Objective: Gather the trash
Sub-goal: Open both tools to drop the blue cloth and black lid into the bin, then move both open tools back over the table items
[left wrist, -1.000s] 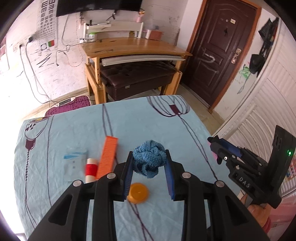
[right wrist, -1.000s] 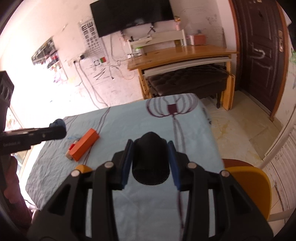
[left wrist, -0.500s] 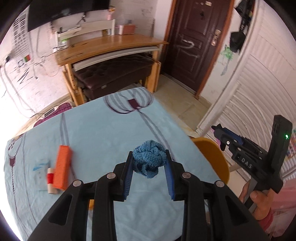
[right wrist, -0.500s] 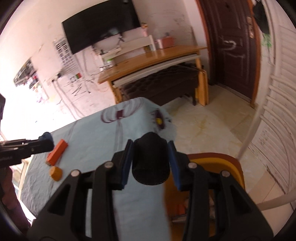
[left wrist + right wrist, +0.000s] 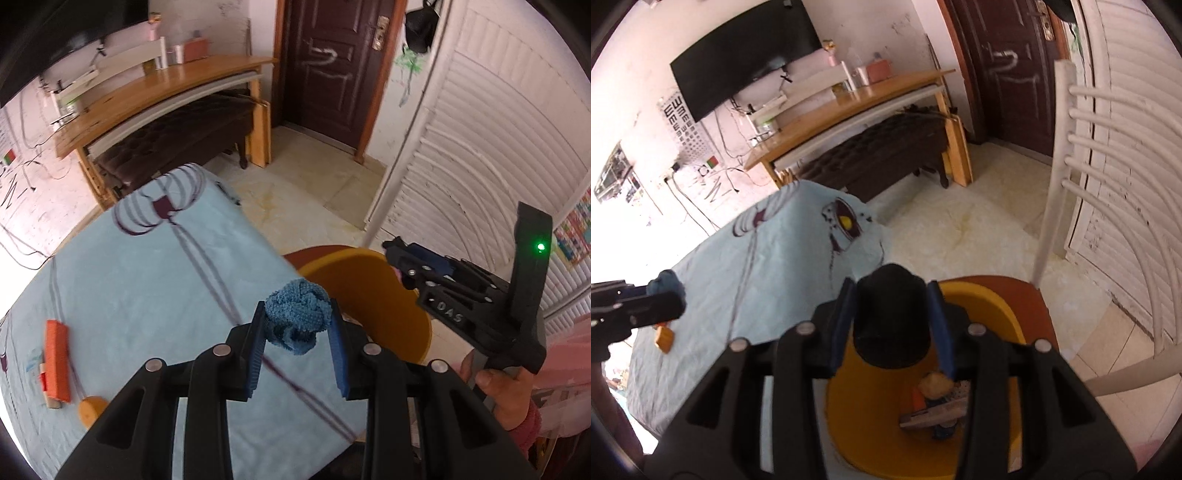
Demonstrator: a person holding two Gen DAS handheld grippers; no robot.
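Observation:
My left gripper (image 5: pixel 297 304) is shut on a blue knitted cloth ball (image 5: pixel 297 323), which hangs over the table's right edge beside the yellow bin (image 5: pixel 369 284). In the right wrist view my right gripper (image 5: pixel 892 288) is shut on a black cap-shaped piece (image 5: pixel 892 321), directly above the yellow bin (image 5: pixel 986 310). Several pieces of trash (image 5: pixel 938 402) lie at the bin's bottom. The right gripper (image 5: pixel 397 251) also shows in the left wrist view, over the bin's far rim, with a hand on its handle.
The table wears a light blue cloth (image 5: pixel 147 277). On its left part lie an orange box (image 5: pixel 55 358) and an orange lid (image 5: pixel 90 410). The bin stands on a reddish chair seat (image 5: pixel 1034 295) with a white slatted back (image 5: pixel 1060 166). Beyond are tiled floor, a wooden desk and a door.
Both grippers have swung right, from above the table to the yellow bin at its edge, and tipped downward. Each carries its object as before.

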